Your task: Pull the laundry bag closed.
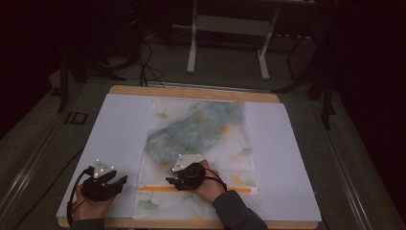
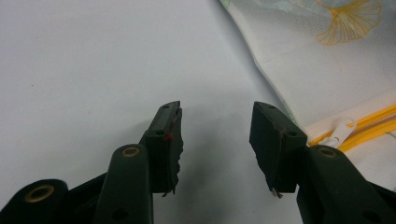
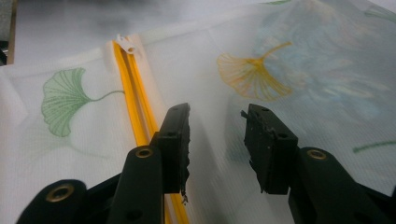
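Mesh bag flat on table, right gripper open over zipper

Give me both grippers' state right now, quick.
Left gripper: open, nothing between the jaws, over the white sheet.
Right gripper: open, holding nothing, above the mesh bag beside its yellow zipper.

I saw a wooden tabletop whose far and near edges showed bare. A large white sheet covered nearly all of it. On the sheet's middle lay a leaf-printed mesh bag, its orange zipper running parallel to the near edge.
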Demonstrator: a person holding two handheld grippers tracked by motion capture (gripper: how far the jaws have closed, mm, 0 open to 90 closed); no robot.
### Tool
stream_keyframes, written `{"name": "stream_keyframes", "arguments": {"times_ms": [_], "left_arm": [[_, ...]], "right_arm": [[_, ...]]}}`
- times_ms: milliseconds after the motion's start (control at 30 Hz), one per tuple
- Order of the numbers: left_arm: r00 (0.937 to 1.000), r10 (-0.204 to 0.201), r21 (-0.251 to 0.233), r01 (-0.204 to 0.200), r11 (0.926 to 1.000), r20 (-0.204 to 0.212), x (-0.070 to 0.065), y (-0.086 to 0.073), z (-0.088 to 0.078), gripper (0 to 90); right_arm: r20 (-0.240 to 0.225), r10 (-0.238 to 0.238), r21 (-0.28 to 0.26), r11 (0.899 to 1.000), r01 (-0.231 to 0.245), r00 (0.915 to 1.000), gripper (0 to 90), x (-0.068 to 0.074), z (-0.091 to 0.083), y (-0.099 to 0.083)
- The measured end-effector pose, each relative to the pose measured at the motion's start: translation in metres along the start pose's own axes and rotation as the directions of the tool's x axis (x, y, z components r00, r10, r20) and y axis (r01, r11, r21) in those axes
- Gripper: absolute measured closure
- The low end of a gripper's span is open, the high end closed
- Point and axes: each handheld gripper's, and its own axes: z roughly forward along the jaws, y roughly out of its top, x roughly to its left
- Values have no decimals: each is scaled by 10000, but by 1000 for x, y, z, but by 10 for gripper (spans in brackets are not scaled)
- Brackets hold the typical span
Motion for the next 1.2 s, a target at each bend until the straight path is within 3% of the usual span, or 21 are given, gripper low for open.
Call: {"name": "stream_keyframes", "arguments": {"times_ms": [833, 1200], "left_arm": [[9999, -110, -18, 110, 9999, -58, 3, 0, -1, 532], [9999, -126, -16, 125, 9999, -62, 4, -1, -2, 532]], "right_arm": [[-515, -418, 41, 9991, 421, 9978, 603, 12, 18, 16], [-765, -811, 111, 9966, 821, 9938, 631, 21, 28, 22]]}}
